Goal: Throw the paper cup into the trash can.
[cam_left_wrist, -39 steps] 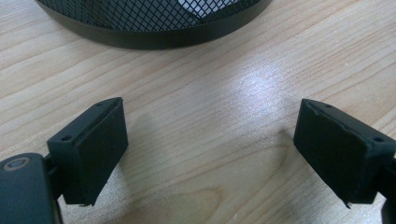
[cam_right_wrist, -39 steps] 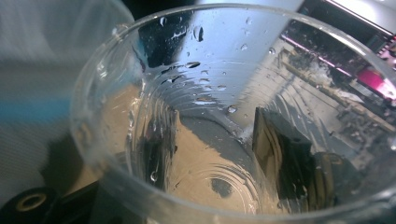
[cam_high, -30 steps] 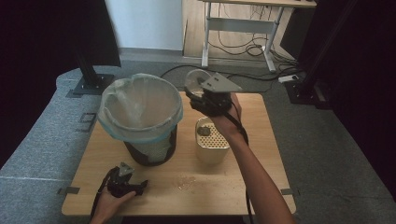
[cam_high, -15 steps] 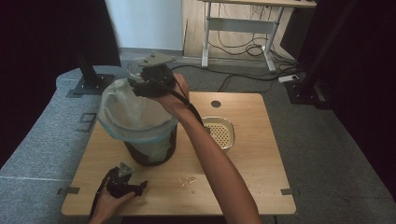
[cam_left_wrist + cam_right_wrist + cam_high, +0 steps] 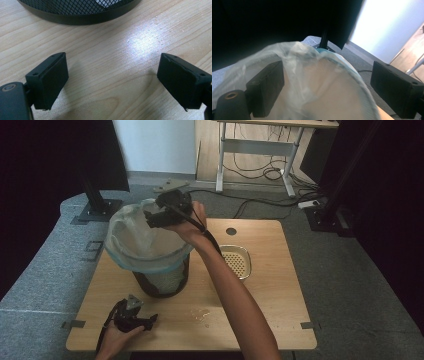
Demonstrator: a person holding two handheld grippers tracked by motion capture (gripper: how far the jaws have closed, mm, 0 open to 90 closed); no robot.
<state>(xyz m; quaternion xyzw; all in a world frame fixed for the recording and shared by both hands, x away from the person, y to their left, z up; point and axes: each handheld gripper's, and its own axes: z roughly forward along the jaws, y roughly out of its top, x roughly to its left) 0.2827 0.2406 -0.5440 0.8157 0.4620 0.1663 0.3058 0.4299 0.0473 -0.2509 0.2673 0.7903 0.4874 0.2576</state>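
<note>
The wooden surface point(image 5: 260, 320) takes up the middle of the high view, set on grey flooring with a desk frame and cables beyond its far edge. On its left half stands a black mesh bin point(image 5: 160, 280) lined with a pale plastic bag point(image 5: 135, 240), whose rim folds over the top of the bin. In the left gripper view the bin's dark base band point(image 5: 82, 18) curves across the far part of the surface.

Right of the bin, near the centre, lies a small perforated tray point(image 5: 236, 261) (cream coloured, rounded corners). A round hole point(image 5: 231, 231) sits in the surface just beyond it.

The person's right arm reaches across from the near edge, and the right gripper point(image 5: 152, 220) is held above the far right part of the bag's rim. In the right gripper view its jaws stand wide apart with nothing clamped; the bag point(image 5: 312, 82) lies below and between them.

The left gripper point(image 5: 147, 321) rests at the near left of the surface, in front of the bin. Its jaws are spread wide too, with bare wood between them (a bright glare patch lies just ahead).
</note>
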